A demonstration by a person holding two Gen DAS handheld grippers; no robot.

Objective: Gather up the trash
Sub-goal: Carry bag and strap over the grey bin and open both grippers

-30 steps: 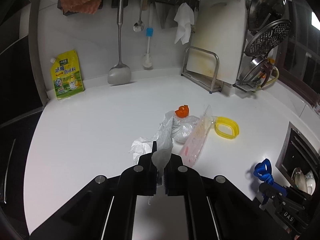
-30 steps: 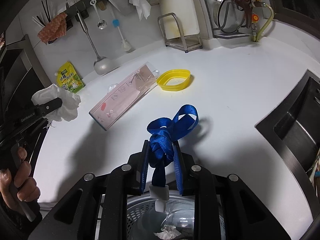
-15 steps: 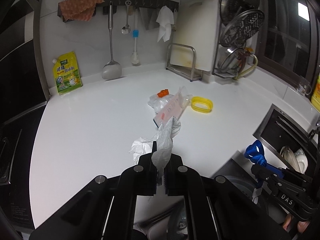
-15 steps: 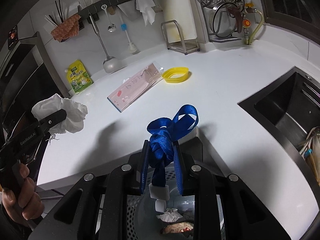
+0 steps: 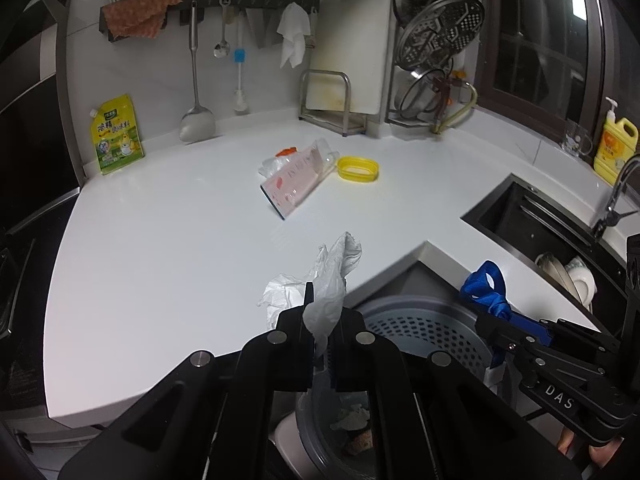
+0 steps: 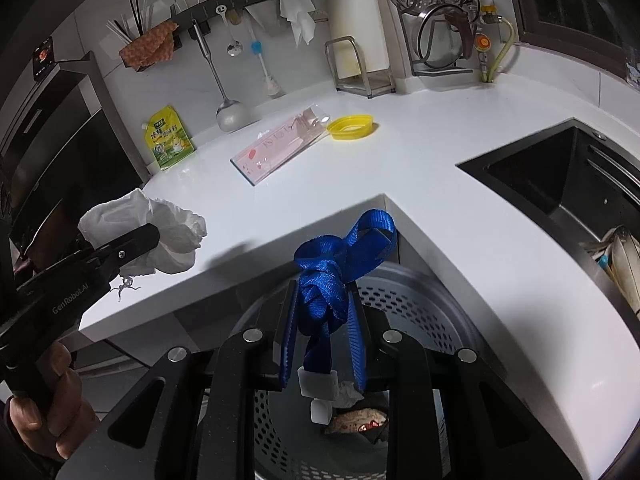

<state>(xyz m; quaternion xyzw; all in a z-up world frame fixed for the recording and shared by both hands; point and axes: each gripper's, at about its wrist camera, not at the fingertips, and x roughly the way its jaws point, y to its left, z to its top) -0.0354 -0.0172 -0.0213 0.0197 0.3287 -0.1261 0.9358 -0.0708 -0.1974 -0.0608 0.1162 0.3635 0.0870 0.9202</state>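
My left gripper is shut on a crumpled white tissue, held at the counter's front edge above a grey perforated trash bin. The same tissue shows at the left of the right wrist view, pinched in the left gripper. My right gripper is shut on a knotted blue strap over the bin, which holds some scraps. The strap also appears at the right of the left wrist view. On the counter lie a pink plastic package, a yellow lid and a clear bag with an orange scrap.
A white counter wraps around the bin. A dark sink with dishes sits at the right. A yellow pouch, hanging utensils, a cutting board rack and a yellow soap bottle line the back.
Both grippers have drawn back from the counter toward its front edge, so the bin now lies under them. The tissue and the blue strap stay gripped.
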